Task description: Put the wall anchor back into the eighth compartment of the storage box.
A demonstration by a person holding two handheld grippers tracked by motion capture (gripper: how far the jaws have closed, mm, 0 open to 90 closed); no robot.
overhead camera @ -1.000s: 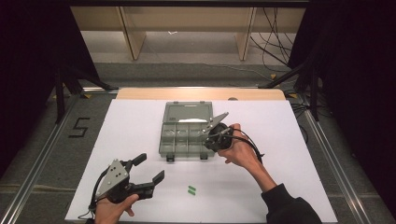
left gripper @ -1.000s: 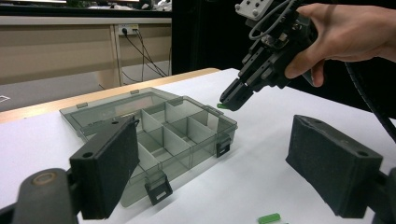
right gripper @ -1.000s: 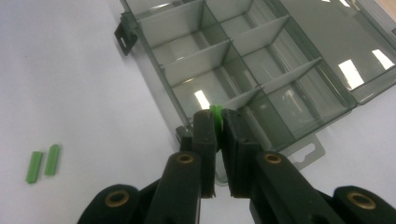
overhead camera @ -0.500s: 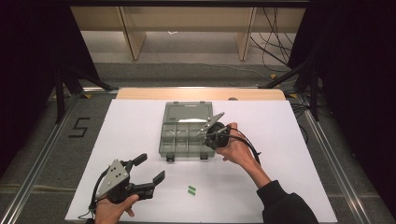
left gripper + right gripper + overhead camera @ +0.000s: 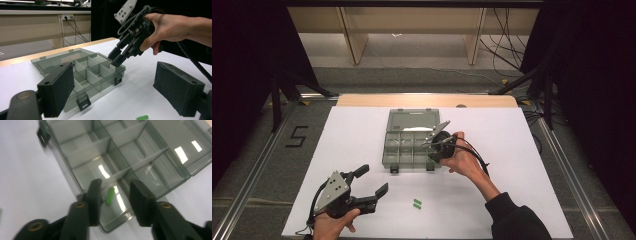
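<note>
My right claw (image 5: 113,195) has just opened over the box (image 5: 147,157), dropping a light, stiff, slippery green piece (image 5: 109,196), best pinched across its narrow middle.

Glossy see-through plastic — organiser box (image 5: 412,142).

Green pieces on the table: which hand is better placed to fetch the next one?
Left, probably. The left gripper is open and rests near the two green pieces, while the right gripper, jaws just opening, is over the box, a green piece between its jaws.
</note>
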